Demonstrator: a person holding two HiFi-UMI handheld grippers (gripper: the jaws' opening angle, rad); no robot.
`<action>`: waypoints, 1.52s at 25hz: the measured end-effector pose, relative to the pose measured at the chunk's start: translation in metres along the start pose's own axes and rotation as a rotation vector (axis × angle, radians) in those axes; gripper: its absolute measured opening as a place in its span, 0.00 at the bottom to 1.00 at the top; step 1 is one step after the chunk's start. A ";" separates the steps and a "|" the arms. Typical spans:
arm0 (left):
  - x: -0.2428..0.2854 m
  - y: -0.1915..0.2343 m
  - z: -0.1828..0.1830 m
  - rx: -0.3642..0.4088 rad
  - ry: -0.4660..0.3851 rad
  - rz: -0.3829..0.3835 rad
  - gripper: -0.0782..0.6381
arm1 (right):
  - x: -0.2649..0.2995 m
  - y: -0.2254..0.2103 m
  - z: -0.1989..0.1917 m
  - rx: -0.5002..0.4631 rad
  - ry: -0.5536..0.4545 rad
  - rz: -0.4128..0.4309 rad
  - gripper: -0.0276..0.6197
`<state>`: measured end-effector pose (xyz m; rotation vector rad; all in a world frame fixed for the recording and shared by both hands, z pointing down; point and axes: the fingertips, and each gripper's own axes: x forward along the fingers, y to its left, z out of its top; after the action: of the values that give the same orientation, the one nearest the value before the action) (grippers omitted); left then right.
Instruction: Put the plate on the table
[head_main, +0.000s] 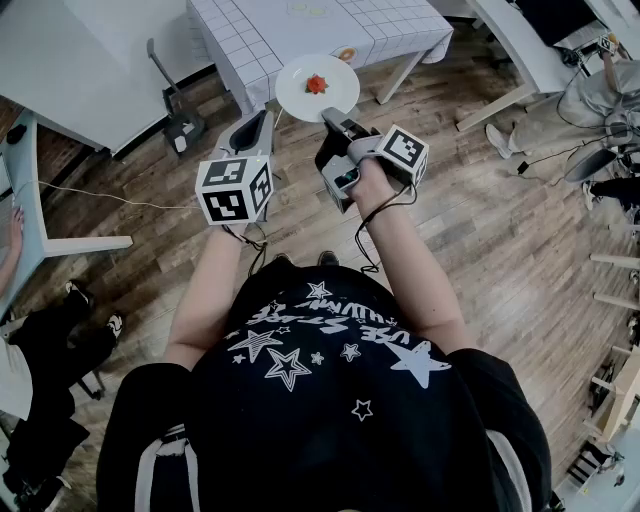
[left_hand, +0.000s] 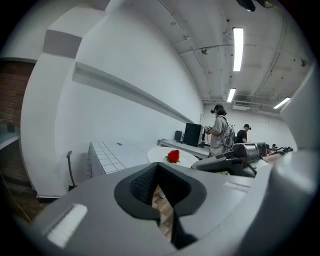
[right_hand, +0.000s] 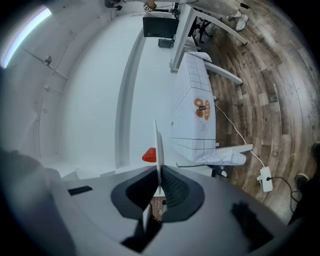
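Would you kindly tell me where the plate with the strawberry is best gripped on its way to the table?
Its near rim, from the person's side, one jaw above and one below: the plate is flat and thin-edged, and the strawberry sits mid-plate, so it should be kept level. The right gripper is shut on that rim.

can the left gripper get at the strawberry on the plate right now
Probably yes. The strawberry sits uncovered on the plate, held at its near rim by the right gripper; the left gripper is close beside it with nothing between. Its shut-looking jaws would need opening.
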<state>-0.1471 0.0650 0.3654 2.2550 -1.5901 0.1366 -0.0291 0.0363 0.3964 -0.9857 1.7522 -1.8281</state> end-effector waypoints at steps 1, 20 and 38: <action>0.000 -0.002 -0.001 -0.001 -0.003 -0.010 0.12 | 0.000 0.000 -0.001 0.002 -0.001 0.002 0.08; -0.008 -0.004 -0.023 -0.029 0.043 -0.082 0.12 | -0.011 -0.011 -0.019 0.010 -0.039 -0.053 0.08; -0.014 0.015 -0.046 -0.048 0.058 -0.102 0.12 | -0.007 -0.031 -0.016 0.042 -0.088 -0.055 0.08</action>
<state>-0.1596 0.0894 0.4075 2.2687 -1.4304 0.1337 -0.0309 0.0557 0.4260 -1.0902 1.6439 -1.8184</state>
